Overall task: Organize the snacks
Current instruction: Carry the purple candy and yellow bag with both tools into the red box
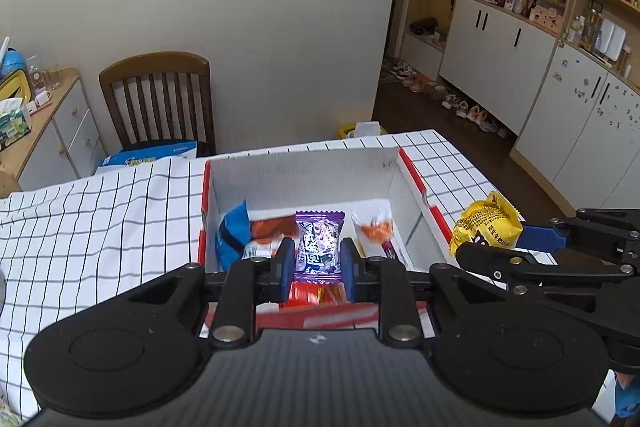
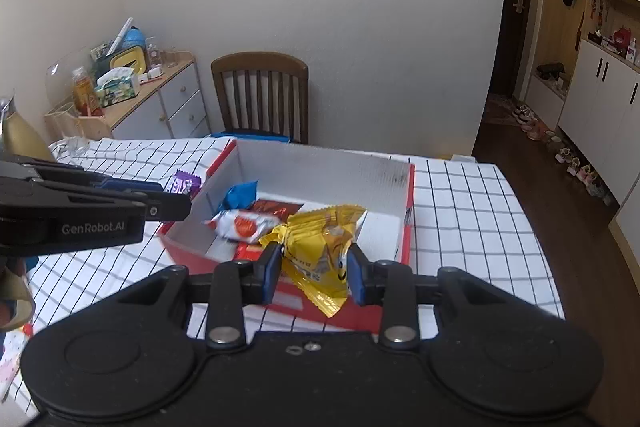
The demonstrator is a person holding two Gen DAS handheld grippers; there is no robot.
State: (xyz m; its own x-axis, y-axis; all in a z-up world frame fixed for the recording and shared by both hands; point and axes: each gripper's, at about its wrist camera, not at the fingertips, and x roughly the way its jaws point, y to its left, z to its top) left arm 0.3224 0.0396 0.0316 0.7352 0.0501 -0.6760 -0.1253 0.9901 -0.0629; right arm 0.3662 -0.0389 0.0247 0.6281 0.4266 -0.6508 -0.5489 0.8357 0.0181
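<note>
A red-and-white cardboard box [image 1: 304, 171] [image 2: 328, 167] stands on the checked tablecloth. My left gripper [image 1: 316, 263] is shut on a purple snack packet [image 1: 320, 241] and holds it over the box's near side; the packet also shows in the right wrist view [image 2: 183, 183]. My right gripper [image 2: 314, 273] is shut on a yellow snack packet [image 2: 320, 247], held above the box's near edge; it shows at the box's right side in the left wrist view [image 1: 486, 225]. Inside the box lie a blue packet [image 1: 234, 233] [image 2: 240, 195], an orange-and-white packet [image 2: 240, 225] and other red and orange snacks.
A wooden chair [image 1: 160, 103] [image 2: 262, 95] stands behind the table by the wall. A blue-and-white package [image 1: 148, 157] lies on its seat. A side cabinet [image 2: 160, 99] with clutter is at the left. White cupboards [image 1: 520, 67] and shoes line the right wall.
</note>
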